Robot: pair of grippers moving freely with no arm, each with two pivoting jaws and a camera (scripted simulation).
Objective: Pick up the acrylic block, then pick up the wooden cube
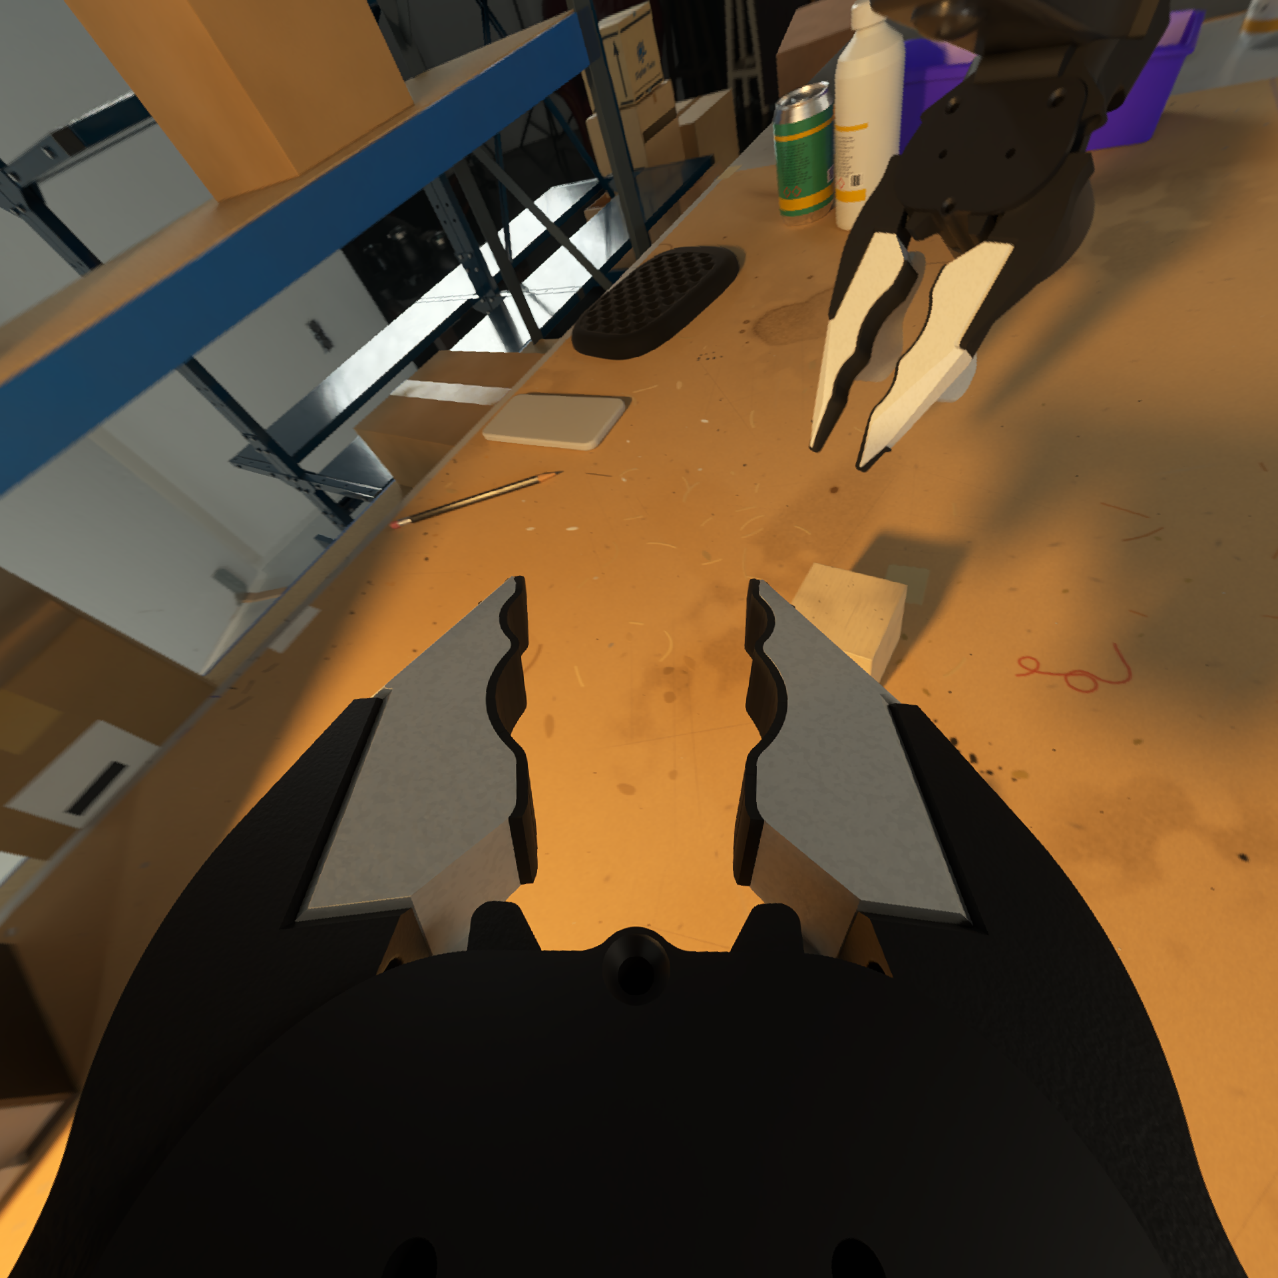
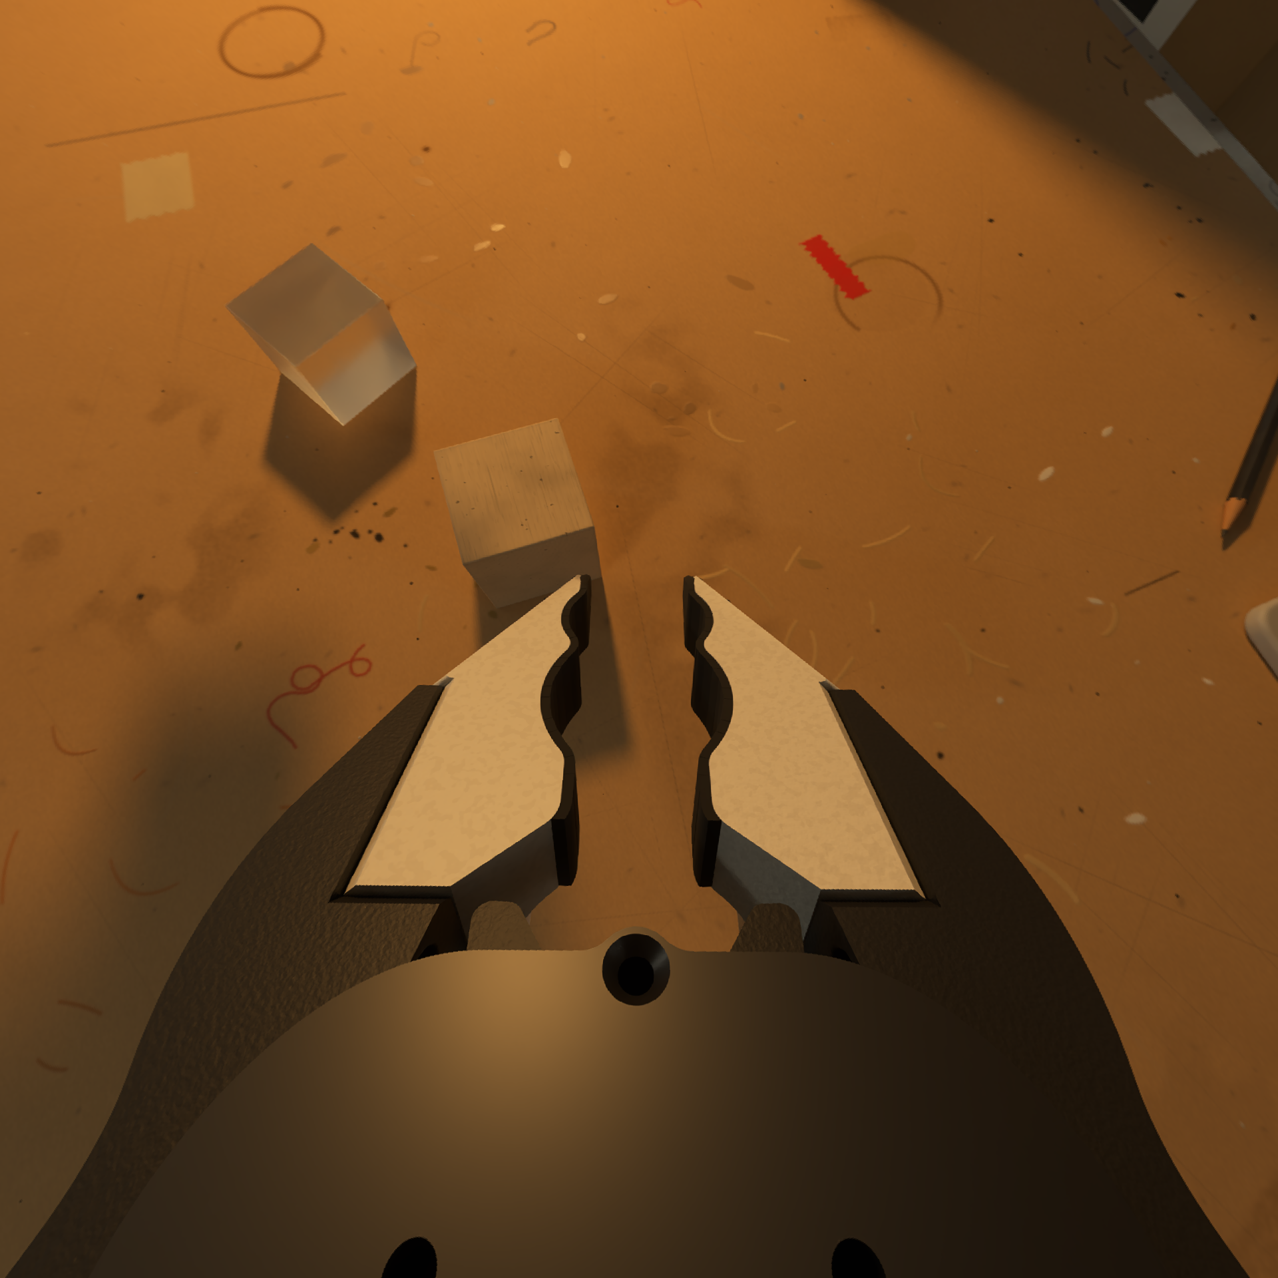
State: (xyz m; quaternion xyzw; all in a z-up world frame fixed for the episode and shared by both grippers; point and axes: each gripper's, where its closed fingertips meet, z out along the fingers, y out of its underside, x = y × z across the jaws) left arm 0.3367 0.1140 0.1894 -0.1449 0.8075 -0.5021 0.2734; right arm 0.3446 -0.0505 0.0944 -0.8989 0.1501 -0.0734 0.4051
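Note:
The clear acrylic block (image 2: 325, 332) stands on the orange worktop (image 2: 761, 138), far left of my right gripper (image 2: 636, 588). The pale wooden cube (image 2: 519, 498) sits just beyond that gripper's left fingertip. The right gripper's jaws are partly open with nothing between them. In the left wrist view my left gripper (image 1: 636, 588) is wide open and empty above the worktop. There the wooden cube (image 1: 854, 615) shows just behind its right finger. The right gripper (image 1: 842, 453) hangs farther off, pointing down. The acrylic block does not show in the left wrist view.
A pencil (image 1: 477, 496), a flat beige tile (image 1: 557, 418) and a black perforated pad (image 1: 653, 301) lie near the table's left edge. A can (image 1: 803, 155), a white bottle (image 1: 868, 117) and a purple bin (image 1: 1141, 104) stand at the back. A blue shelf rack (image 1: 276, 242) stands beyond the edge.

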